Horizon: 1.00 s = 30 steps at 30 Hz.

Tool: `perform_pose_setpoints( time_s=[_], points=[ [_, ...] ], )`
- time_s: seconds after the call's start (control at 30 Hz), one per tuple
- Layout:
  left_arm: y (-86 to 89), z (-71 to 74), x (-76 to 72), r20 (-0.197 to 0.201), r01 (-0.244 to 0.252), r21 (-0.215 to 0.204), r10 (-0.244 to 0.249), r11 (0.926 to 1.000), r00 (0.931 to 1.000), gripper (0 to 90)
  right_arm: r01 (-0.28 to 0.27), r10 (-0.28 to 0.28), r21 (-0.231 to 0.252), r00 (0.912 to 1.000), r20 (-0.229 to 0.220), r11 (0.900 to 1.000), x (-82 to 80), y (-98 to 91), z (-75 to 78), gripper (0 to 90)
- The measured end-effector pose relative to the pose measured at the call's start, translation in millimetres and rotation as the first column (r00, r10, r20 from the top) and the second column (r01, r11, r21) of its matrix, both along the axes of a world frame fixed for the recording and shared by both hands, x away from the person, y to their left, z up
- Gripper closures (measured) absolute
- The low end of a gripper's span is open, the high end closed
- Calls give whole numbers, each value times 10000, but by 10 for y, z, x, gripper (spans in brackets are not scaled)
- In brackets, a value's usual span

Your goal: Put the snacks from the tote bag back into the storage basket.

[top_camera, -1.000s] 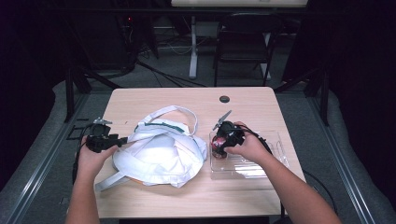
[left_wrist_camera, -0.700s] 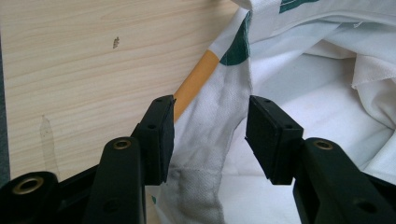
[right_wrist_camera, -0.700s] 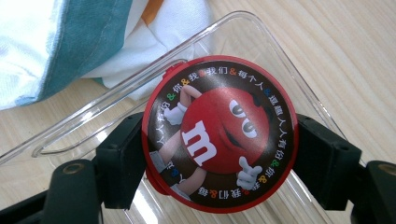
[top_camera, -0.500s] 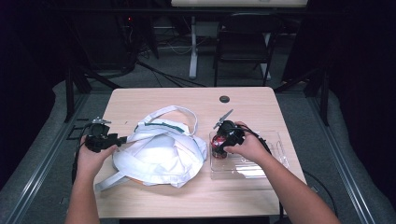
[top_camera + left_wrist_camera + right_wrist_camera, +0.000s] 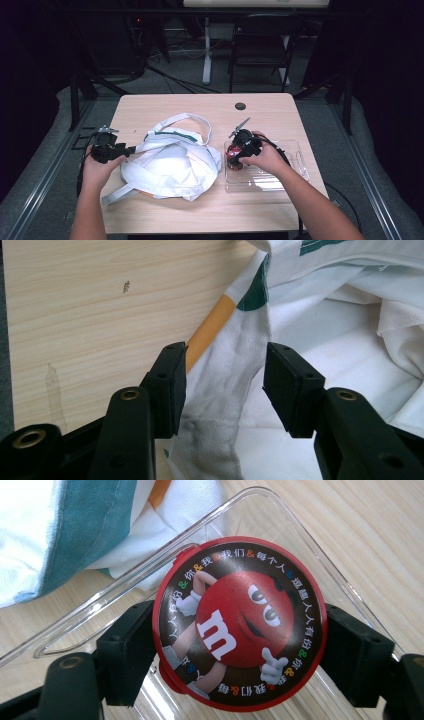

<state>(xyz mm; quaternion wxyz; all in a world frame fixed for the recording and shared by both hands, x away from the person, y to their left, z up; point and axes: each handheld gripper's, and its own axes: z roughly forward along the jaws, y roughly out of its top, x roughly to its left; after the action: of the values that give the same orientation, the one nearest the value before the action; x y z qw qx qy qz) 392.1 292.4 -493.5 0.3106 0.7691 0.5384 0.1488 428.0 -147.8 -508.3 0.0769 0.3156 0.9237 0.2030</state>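
A white cloth bag (image 5: pixel 170 165) with green and orange print lies crumpled on the left half of the wooden table (image 5: pixel 270 120). My left gripper (image 5: pixel 131 148) is at the bag's left edge. In the left gripper view it (image 5: pixel 225 385) stands open, with a fold of the bag (image 5: pixel 225 405) lying loosely between the jaws. A round red M&M's tin (image 5: pixel 240 625) stands in the left end of a clear plastic tray (image 5: pixel 310 560). My right gripper (image 5: pixel 240 645) is shut on the tin's sides, and from above the tin (image 5: pixel 232 159) shows under that gripper (image 5: pixel 235 152).
The clear tray (image 5: pixel 290 172) sits on the right half of the table, close to the bag's right edge. A small black round cap (image 5: pixel 240 106) is set in the tabletop at the back. A chair (image 5: pixel 260 45) and cables stand on the floor beyond the table.
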Motion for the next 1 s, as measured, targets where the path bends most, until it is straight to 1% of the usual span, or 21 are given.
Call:
perform_pose_setpoints(
  time_s=[0.13, 0.23, 0.27, 0.33, 0.43, 0.5, 0.53, 0.57, 0.6, 0.67, 0.7, 0.8, 0.83, 0.9, 0.97, 1.0],
  points=[
    [1, -2, -3, 3, 4, -4, -4, 10000, 10000, 521, 63, -65, 152, 9999, 123, 9999, -23, -4, 14, 210],
    [4, 0, -5, -23, -1, -13, 1, 10000, 10000, 521, -9, 8, 62, 9999, 124, 10000, -31, -19, 36, 209],
    [4, 0, -4, -14, -10, -21, 10, 10000, 10000, 521, 77, -80, 205, 9999, 141, 9998, -39, -24, 35, 209],
    [2, -3, -1, 66, -49, -48, 49, 10000, 10000, 521, 22, -23, 152, 9999, 100, 9999, -40, -44, 62, 209],
    [1, 1, 5, 25, -13, -16, 13, 10000, 10000, 521, 76, -80, 306, 9999, 114, 9995, -57, -60, 88, 209],
    [-1, -4, 6, 28, -19, -13, 19, 10000, 10000, 521, 98, -104, 316, 9998, 185, 9995, -73, -66, 102, 208],
    [0, -4, 5, 21, -33, -23, 33, 10000, 10000, 521, 142, -151, 405, 9996, 227, 9991, -82, -67, 101, 208],
    [2, -3, 4, 43, -51, -30, 51, 10000, 10000, 521, 76, -82, 305, 9997, 210, 9995, -83, -73, 118, 207],
    [8, 1, 3, 36, -23, -50, 24, 10000, 10000, 521, 94, -103, 369, 9996, 244, 9993, -89, -74, 124, 207],
    [13, 6, 1, 39, -41, -33, 41, 10000, 10000, 521, 59, -69, 308, 9994, 325, 9995, -100, -82, 154, 207],
    [14, 8, -1, 45, -50, -37, 51, 10000, 10000, 521, 73, -88, 433, 9994, 341, 9990, -109, -83, 164, 207],
    [14, 8, -3, 89, -69, -63, 70, 10000, 9999, 520, -40, 23, 412, 9991, 413, 9991, -134, -89, 225, 207],
    [14, 9, -4, 99, -63, -46, 64, 10000, 9999, 519, 8, -37, 572, 9987, 513, 9984, -149, -81, 233, 207],
    [14, 12, -6, 125, -68, -25, 69, 10000, 9999, 517, -154, 126, 515, 9984, 554, 9986, -164, -78, 281, 209],
    [14, 14, -8, 144, -74, -38, 75, 10000, 9999, 517, -136, 91, 679, 9978, 662, 9976, -188, -69, 315, 214],
    [13, 12, -8, 184, -93, -58, 94, 9999, 9998, 517, -168, 120, 675, 9974, 717, 9976, -197, -65, 337, 217]
  ],
)
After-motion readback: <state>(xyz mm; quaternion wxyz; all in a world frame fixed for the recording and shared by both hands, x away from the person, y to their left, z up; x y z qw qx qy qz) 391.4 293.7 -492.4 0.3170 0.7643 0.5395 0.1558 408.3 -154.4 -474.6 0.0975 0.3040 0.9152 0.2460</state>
